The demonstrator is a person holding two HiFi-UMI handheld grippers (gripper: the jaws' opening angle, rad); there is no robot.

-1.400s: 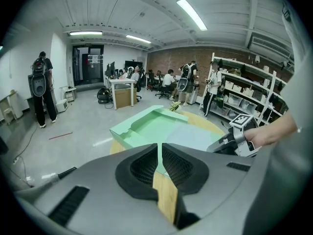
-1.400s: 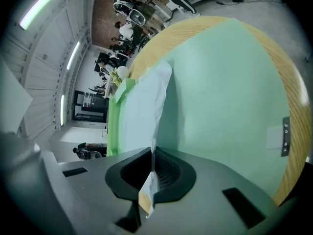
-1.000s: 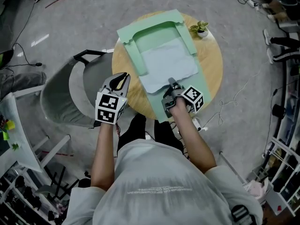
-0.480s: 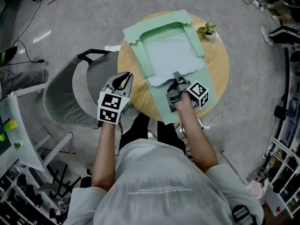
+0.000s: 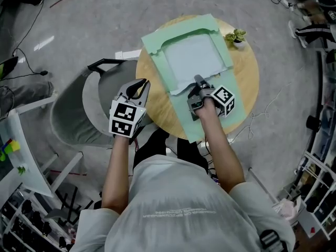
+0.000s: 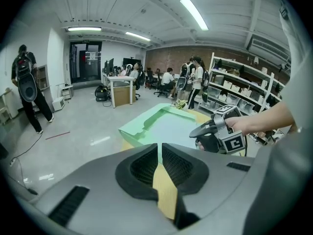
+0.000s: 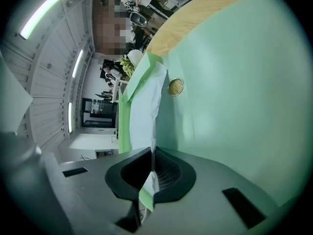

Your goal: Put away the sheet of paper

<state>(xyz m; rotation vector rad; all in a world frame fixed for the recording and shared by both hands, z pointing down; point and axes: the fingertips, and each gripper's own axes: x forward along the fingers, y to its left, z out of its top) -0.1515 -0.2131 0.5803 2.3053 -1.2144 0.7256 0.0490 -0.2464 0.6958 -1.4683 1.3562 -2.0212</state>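
- My right claw (image 5: 198, 81) clamps tight on the sheet's (image 5: 193, 56) near edge; pushing may buckle it.
- My left claw (image 5: 137, 86), closed and empty, leaves the folder (image 5: 155, 42) free to slide.

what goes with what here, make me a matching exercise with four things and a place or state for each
1 sheet of paper
2 potted plant
3 left gripper
4 grey chair

a on the round table, by the green folder's far right corner
b beside the table, on its left
c pinched by the right gripper
d shut, empty

Pairs: 1-c, 2-a, 3-d, 4-b
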